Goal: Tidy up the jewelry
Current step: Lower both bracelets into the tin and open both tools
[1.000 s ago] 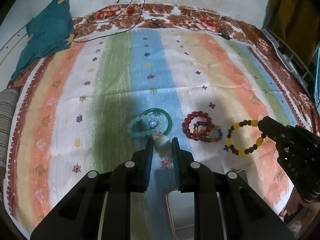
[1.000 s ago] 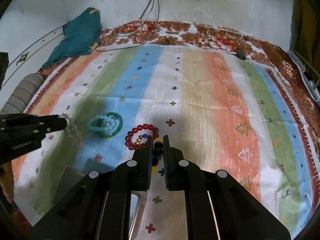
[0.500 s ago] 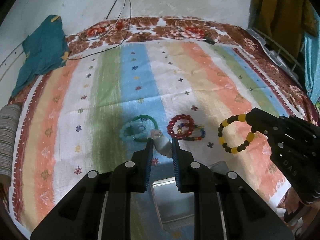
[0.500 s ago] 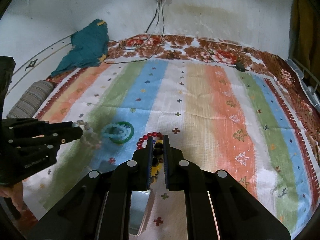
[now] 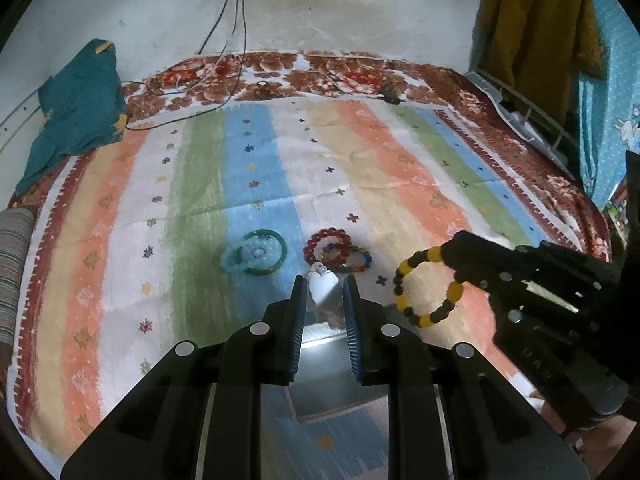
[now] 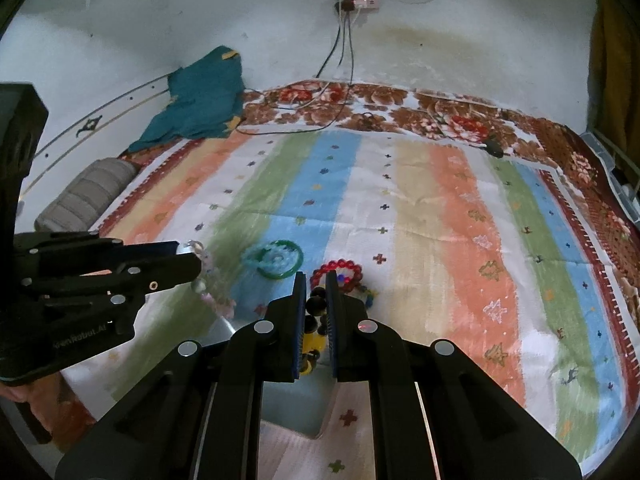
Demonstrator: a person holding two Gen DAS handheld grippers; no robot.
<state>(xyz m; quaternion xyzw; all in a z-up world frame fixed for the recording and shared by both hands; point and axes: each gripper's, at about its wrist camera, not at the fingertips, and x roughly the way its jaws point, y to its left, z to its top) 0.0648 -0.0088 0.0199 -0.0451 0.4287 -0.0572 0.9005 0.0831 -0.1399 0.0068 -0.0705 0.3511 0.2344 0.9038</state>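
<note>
Left gripper (image 5: 324, 298) is clamped narrowly on a pale bead bracelet (image 5: 320, 282), which dangles clear of the striped bedspread (image 5: 400, 168), lower centre of the left view. Right gripper (image 6: 316, 308) is shut tight on a black-and-yellow bracelet (image 5: 428, 286), hanging as an open loop. Judged: both are lifted for transfer to the metal tray (image 5: 332, 376) below. Green bangle (image 5: 262, 252) and red bracelet (image 5: 330, 246) lie mid-frame, unsorted.
</note>
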